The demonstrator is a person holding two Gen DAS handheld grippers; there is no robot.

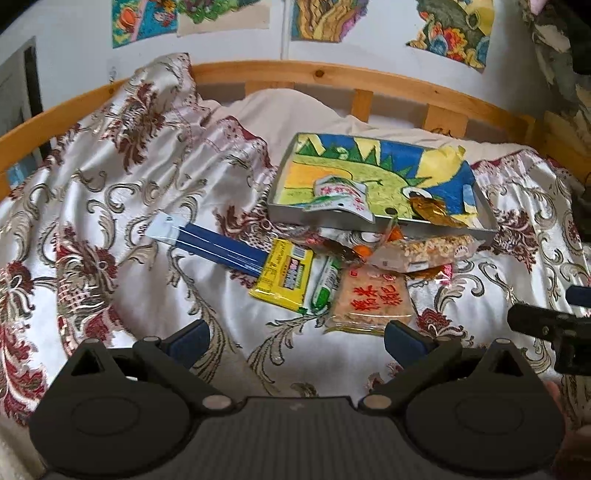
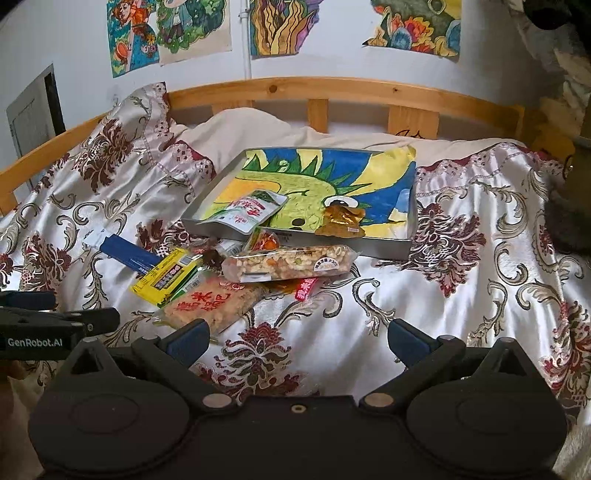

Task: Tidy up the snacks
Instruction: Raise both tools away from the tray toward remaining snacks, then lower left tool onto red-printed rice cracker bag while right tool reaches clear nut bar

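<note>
Both grippers hang over the bed with nothing between their fingers. The left gripper point(image 1: 297, 338) has its jaws spread wide, blue pads clear of the bedspread point(image 1: 147, 206) below; the rice cracker point(image 1: 371, 299) lies just past its right finger, at about 1 o'clock from the gap. The right gripper point(image 2: 299, 338) is equally wide and empty, and its left pad overlaps the near end of the same rice cracker point(image 2: 212, 302) in the view, though whether they touch is hard to tell. The snacks sit in a loose heap at 12 o'clock from the left gripper: a yellow packet point(image 1: 284, 275), a green tube point(image 1: 325, 282) just beside it, a nut bar point(image 1: 428, 249) lying across the pile, and a blue box point(image 1: 214, 245) off at 10 o'clock. Behind the heap is a tray point(image 1: 448, 227) lined with a crayon drawing, holding a white pouch point(image 1: 341, 197) near its front left and a gold wrapper point(image 1: 432, 208) at its front right. The bedspread is shiny white satin with maroon and gold flowers, rumpled, with a wooden rail point(image 1: 295, 74) curving along the far side. Bright drawings point(image 2: 170, 33) are taped to the white wall above.
</note>
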